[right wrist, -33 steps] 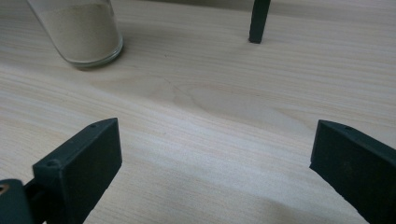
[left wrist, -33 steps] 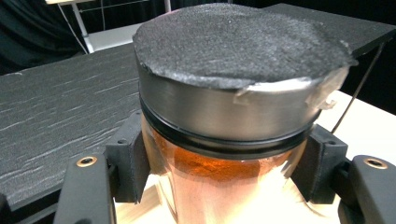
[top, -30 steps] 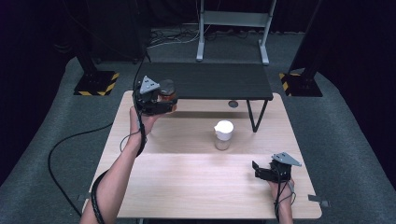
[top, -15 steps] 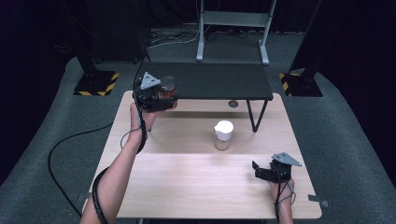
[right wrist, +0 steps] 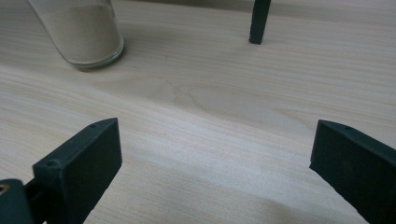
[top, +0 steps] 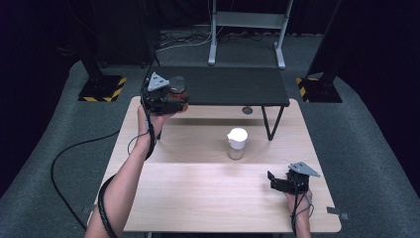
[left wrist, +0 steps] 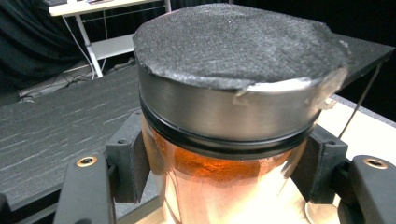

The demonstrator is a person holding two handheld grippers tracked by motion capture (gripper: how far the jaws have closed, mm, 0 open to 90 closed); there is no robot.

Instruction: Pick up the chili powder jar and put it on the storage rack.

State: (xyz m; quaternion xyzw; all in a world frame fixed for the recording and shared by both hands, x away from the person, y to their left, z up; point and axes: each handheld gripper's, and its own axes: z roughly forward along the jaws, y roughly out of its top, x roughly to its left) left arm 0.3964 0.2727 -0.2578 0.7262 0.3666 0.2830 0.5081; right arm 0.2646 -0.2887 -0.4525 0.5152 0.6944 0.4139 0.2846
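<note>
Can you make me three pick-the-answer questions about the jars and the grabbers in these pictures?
1. Where is the jar with the white lid?
A. on the wooden table
B. on the black shelf
C. on the floor

2. What colour is the stuff inside the jar with the dark lid?
A. blue
B. orange-brown
C. green

3. How is the right gripper?
A. shut on a jar
B. open, holding nothing
C. shut on a spoon

Answers:
1. A, it stands on the light wood, near the middle.
2. B, the glass under its lid glows orange-brown in the left gripper view.
3. B, its jaws stand wide apart over bare wood, while the left gripper grips the dark-lidded jar.
</note>
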